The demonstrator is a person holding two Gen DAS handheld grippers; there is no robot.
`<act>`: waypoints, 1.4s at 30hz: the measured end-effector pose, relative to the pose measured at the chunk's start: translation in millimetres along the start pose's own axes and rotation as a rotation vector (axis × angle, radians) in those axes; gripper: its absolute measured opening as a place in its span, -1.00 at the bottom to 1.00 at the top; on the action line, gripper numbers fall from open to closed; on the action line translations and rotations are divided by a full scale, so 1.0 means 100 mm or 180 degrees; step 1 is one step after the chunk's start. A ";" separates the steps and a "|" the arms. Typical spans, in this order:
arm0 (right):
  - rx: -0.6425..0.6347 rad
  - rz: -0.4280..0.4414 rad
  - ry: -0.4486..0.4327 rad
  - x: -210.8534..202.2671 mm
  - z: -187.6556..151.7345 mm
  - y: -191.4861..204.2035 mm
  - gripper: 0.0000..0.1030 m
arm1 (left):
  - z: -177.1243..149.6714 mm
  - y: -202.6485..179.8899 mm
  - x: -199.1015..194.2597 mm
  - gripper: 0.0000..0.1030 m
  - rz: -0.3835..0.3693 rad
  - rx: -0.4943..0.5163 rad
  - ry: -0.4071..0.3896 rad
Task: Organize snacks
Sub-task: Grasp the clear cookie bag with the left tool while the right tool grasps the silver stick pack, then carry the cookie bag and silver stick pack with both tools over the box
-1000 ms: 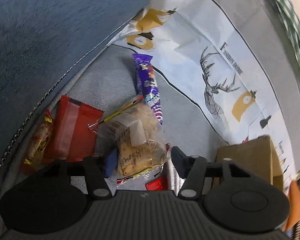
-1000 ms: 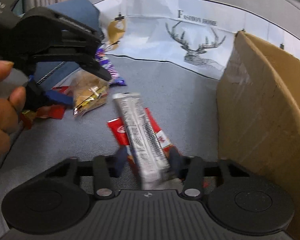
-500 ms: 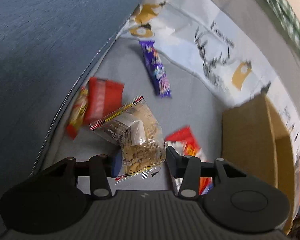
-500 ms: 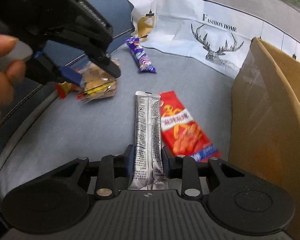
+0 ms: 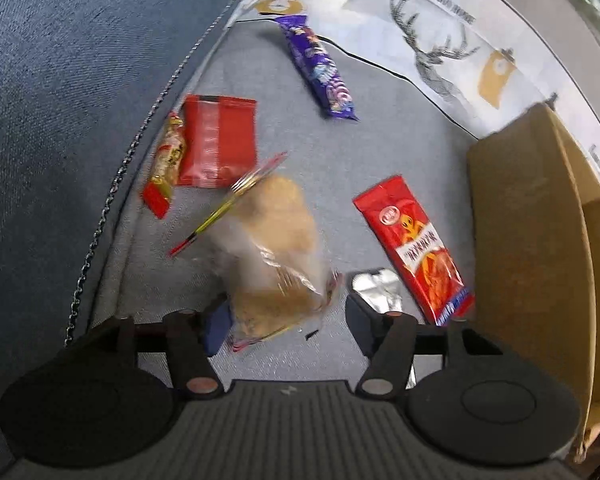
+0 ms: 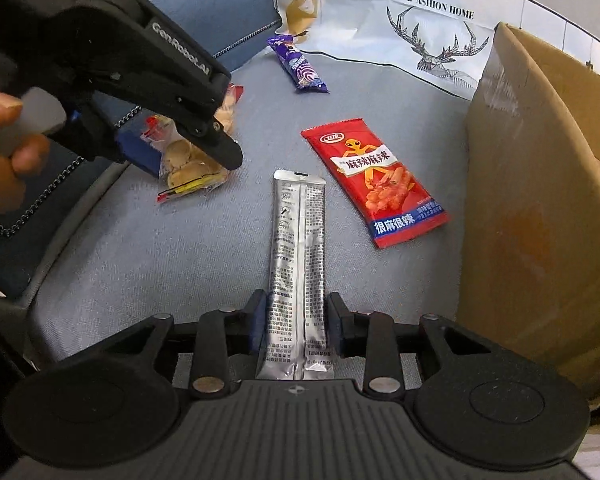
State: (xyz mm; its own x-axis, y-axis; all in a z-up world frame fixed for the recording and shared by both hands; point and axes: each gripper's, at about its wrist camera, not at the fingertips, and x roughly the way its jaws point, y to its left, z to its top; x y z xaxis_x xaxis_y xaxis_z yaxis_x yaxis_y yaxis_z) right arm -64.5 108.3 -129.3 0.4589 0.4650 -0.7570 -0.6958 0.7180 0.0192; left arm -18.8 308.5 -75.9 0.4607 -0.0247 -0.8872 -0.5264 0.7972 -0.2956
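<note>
Silver sachet (image 6: 298, 264) pinched between the right gripper (image 6: 296, 320) fingers; cookie bag (image 5: 276, 264) hangs against one finger of the spread left gripper (image 5: 284, 320), hold uncertain.
Box (image 6: 540, 208) stands right of both sets of fingers: carry each snack over its rim before letting go, and pinch the bag firmly first, since it could slip.

Biscuit bag (image 5: 274, 256) motion-blurred, silver sachet (image 5: 376, 288) mostly hidden behind jaws, cardboard box (image 6: 540, 200) cut off
</note>
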 end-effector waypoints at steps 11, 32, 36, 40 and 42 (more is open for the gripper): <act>0.0040 -0.0013 -0.0080 0.11 0.08 -0.02 -0.02 | 0.09 -0.07 0.08 0.51 -0.0007 -0.0167 -0.0013; -0.0032 -0.0070 -0.0144 0.11 0.09 -0.03 -0.41 | 0.18 0.06 -0.03 0.55 -0.0137 -0.0588 -0.0250; -0.0056 -0.0076 -0.0149 0.11 0.09 -0.01 -0.41 | 0.19 0.06 0.00 0.50 -0.0048 -0.0569 -0.0217; -0.0067 -0.0078 -0.0155 0.10 0.08 -0.01 -0.41 | 0.18 0.04 0.03 0.20 0.0017 -0.0462 -0.0186; -0.0060 -0.0079 -0.0159 0.10 0.08 -0.01 -0.41 | 0.17 0.01 0.03 0.10 0.0067 -0.0376 -0.0189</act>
State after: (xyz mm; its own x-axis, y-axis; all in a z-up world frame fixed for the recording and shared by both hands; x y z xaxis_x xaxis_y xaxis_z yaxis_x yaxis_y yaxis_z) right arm -55.1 116.3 -131.3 0.5030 0.4727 -0.7236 -0.6938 0.7201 -0.0118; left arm -5.4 319.4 -72.7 0.4882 0.0298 -0.8723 -0.6153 0.7205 -0.3197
